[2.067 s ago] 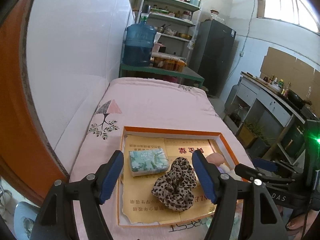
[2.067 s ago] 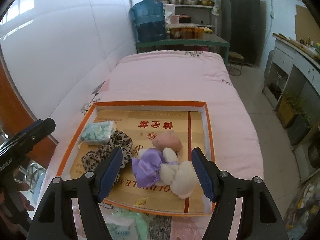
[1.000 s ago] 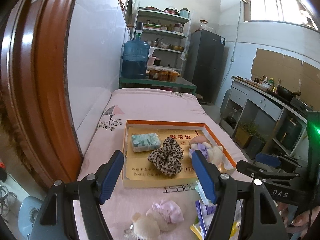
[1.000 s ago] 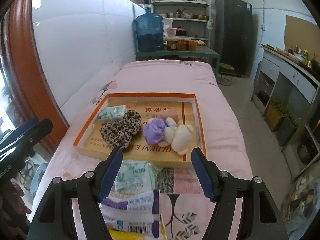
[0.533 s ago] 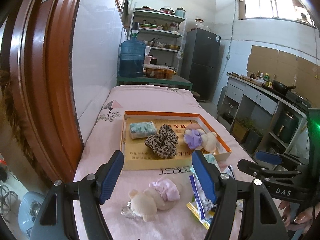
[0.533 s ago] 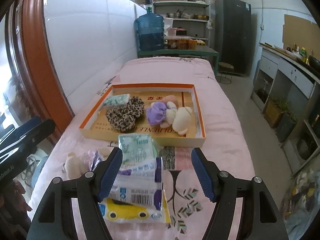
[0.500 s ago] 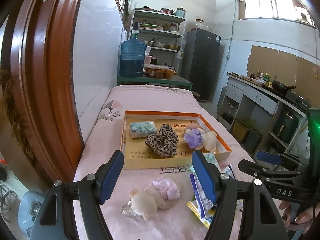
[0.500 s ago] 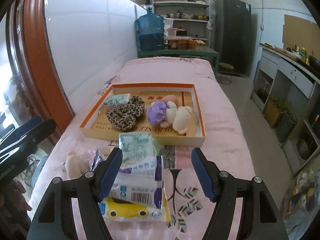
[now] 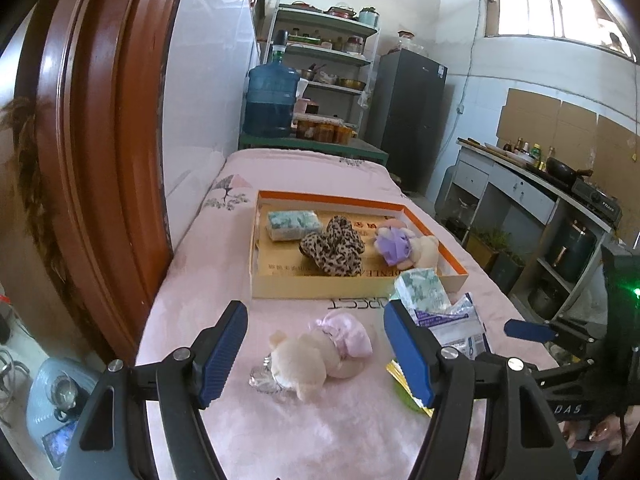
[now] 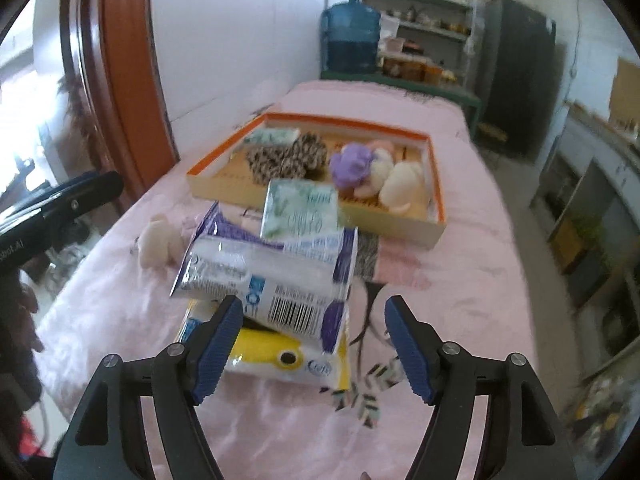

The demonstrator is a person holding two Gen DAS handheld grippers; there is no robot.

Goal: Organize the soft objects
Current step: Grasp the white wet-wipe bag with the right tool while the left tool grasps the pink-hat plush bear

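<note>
While both our left gripper [image 9: 316,352] and right gripper [image 10: 314,344] gape wide and empty, the plush toy [image 9: 316,354] lies near the bed's [image 9: 224,280] front edge, tissue packs [image 10: 276,276] beside it.

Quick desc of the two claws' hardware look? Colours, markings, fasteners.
Both match. The left claw and right claw have black angular frames, silver round screws at the joints, and two fingers faced with blue ribbed pads. Seen from the left wrist view, the right unit's black body carries white lettering "DAS" and a green light; from the right wrist view, the left unit's lettering is partly cut off. No cables visible.
</note>
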